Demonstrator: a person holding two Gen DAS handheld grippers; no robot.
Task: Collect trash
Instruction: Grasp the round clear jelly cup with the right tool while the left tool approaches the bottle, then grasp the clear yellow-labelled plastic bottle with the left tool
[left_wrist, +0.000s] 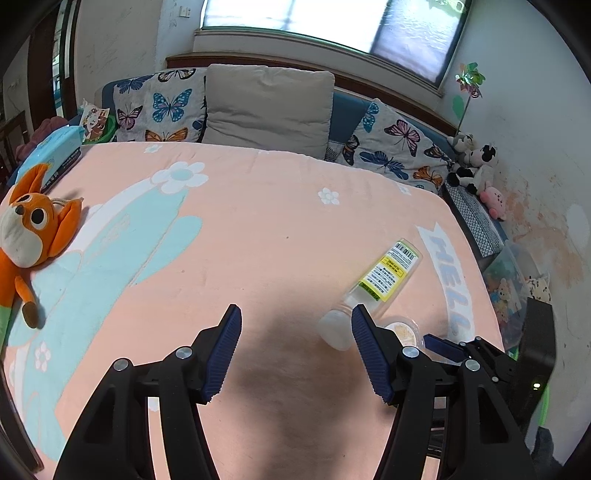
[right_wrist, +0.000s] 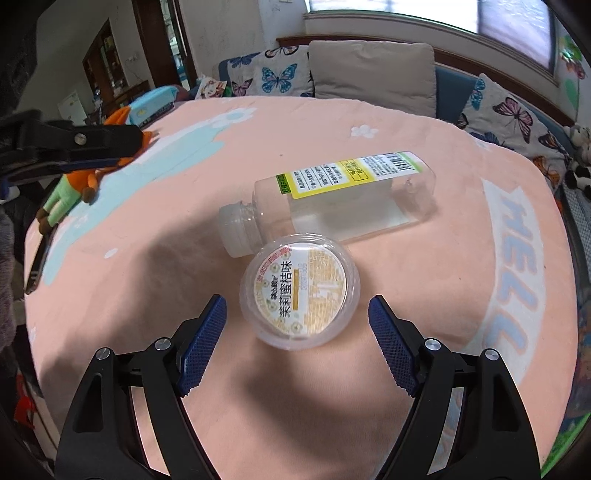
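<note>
An empty clear plastic bottle (right_wrist: 332, 199) with a yellow label lies on its side on the pink bedspread (right_wrist: 406, 314); it also shows in the left wrist view (left_wrist: 380, 280). A small clear plastic cup (right_wrist: 299, 295) with a yellow printed lid rests just in front of the bottle's cap; its edge shows in the left wrist view (left_wrist: 404, 330). My right gripper (right_wrist: 297, 314) is open, with the cup between its fingers and untouched. My left gripper (left_wrist: 295, 325) is open and empty, left of the bottle's cap.
An orange plush fox (left_wrist: 29, 232) lies at the bed's left side. Butterfly pillows (left_wrist: 162, 107) and a beige cushion (left_wrist: 269, 107) line the headboard. Plush toys (left_wrist: 476, 170) and a clear storage box (left_wrist: 509, 280) sit along the right wall.
</note>
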